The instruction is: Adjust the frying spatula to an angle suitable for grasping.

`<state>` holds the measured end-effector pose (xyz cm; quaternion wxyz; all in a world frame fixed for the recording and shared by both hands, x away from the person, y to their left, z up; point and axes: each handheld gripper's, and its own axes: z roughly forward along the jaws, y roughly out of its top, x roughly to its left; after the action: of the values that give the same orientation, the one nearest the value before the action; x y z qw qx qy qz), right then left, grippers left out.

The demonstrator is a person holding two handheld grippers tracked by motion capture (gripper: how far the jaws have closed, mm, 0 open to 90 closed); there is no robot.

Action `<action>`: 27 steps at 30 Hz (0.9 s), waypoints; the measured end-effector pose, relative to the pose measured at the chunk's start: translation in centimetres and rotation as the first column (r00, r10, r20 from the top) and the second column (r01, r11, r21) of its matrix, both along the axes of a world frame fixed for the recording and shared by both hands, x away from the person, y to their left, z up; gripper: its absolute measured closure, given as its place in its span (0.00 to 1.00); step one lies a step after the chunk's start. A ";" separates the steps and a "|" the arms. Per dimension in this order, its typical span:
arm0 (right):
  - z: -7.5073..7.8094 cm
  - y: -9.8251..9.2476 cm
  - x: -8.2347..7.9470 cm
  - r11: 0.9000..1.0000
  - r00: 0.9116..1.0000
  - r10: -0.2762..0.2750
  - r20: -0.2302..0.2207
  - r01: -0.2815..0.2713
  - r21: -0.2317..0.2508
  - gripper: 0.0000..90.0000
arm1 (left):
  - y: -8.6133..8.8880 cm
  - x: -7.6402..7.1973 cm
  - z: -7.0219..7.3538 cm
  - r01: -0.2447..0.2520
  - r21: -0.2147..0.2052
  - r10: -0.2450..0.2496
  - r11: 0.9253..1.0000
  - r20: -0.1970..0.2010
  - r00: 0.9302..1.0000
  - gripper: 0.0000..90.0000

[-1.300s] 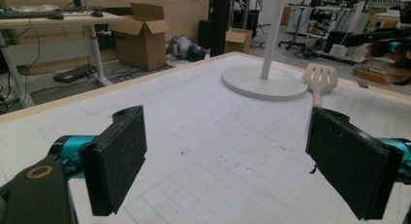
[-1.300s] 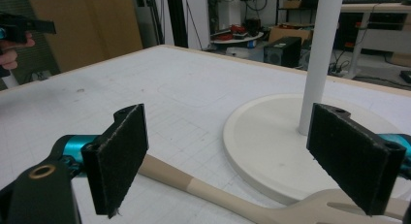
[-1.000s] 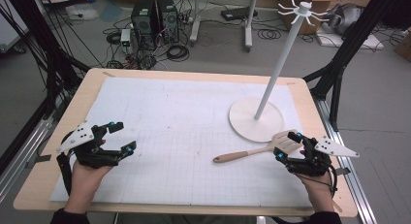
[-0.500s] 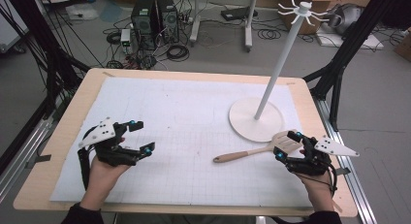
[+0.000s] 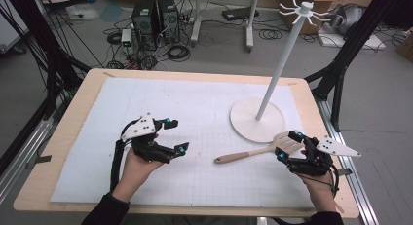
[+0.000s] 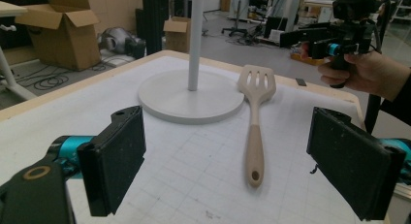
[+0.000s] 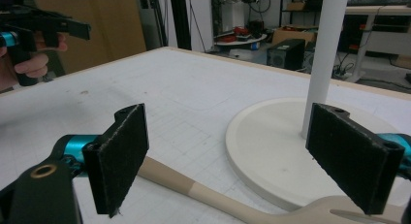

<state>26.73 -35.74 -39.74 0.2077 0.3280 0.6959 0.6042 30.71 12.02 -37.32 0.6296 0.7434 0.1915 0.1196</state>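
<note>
Approach step: both tongs, left (image 5: pixel 171 135) and right (image 5: pixel 287 146), gape empty; close your right on the beige wooden slotted spatula (image 5: pixel 253 150) head.

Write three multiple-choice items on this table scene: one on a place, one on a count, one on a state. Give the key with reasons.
1. Where does the beige wooden slotted spatula lie?
A. on the white gridded mat
B. on the floor
C. hung on the stand

2. How many slots show in the spatula's head?
A. one
B. three
C. six

3. How do the left gripper jaws stand?
A. shut on the spatula
B. shut on nothing
C. open, holding nothing

Key: 1 A, it rests flat on the mat beside the white round-based pole stand. 2 B, the left gripper view shows three slots. 3 C, a wide gap separates them.
</note>
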 end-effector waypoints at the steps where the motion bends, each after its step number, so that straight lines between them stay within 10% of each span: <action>1: 0.0 0.0 0.0 1.000 1.000 0.002 0.000 -0.002 0.000 0.16 | -0.5 0.2 0.0 0.009 0.009 -0.009 1.000 0.000 1.000 0.16; 27: 0.2 0.0 0.0 1.000 1.000 -0.001 0.012 0.001 0.018 0.16 | -11.0 3.8 -0.7 0.122 0.163 -0.103 0.979 -0.120 0.987 0.16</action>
<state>26.71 -35.77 -39.50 0.2092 0.3267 0.6891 0.6121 34.50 1.01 -37.99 0.5582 0.8094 0.1728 0.0584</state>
